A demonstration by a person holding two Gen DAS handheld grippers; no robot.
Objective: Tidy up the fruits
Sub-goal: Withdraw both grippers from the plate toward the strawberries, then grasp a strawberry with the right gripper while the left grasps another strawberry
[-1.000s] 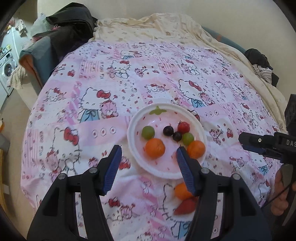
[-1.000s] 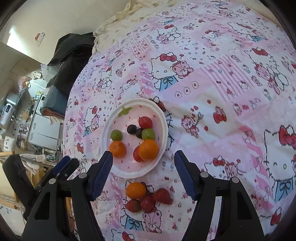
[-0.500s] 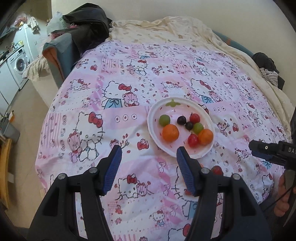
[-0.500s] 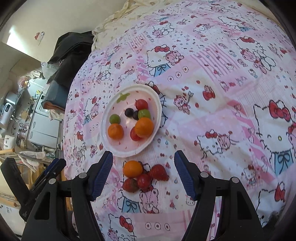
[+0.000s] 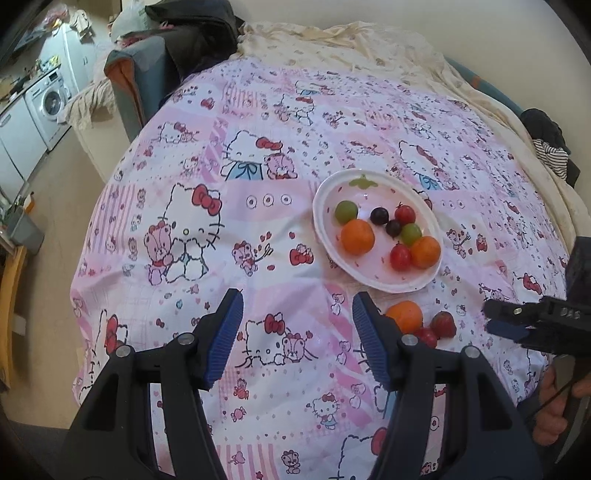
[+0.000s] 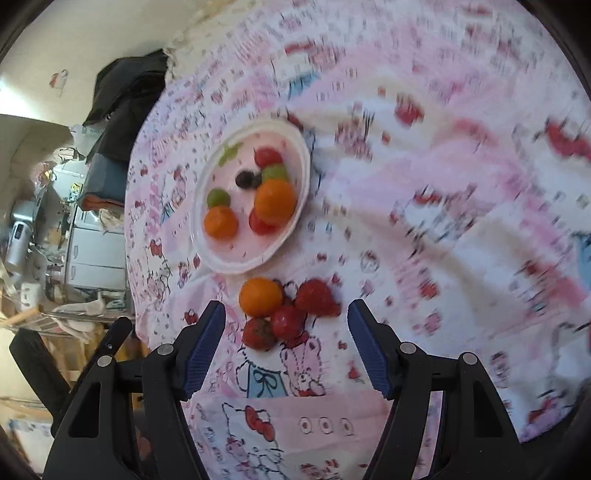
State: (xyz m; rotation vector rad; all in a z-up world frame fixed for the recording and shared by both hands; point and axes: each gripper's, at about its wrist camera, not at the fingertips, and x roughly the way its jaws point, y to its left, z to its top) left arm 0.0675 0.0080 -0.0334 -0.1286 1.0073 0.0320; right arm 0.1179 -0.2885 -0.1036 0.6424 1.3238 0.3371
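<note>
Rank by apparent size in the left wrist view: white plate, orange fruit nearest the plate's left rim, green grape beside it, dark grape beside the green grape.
1. Round white plate
2. Round orange fruit
3. Round green grape
4. Small dark purple grape

All sit close together, so the order seems reliable.

Right gripper (image 5: pixel 517 321): partial white lettering "DAS".

A bed covered by a pink cartoon-cat quilt (image 5: pixel 258 206) fills the view, with a cream sheet (image 5: pixel 351 48) at its far end against a plain pale wall (image 5: pixel 424 18). Dark clothing (image 5: pixel 192 33) is heaped at the far left corner. A washing machine (image 5: pixel 50 101) stands on the beige floor (image 5: pixel 55 206).
</note>
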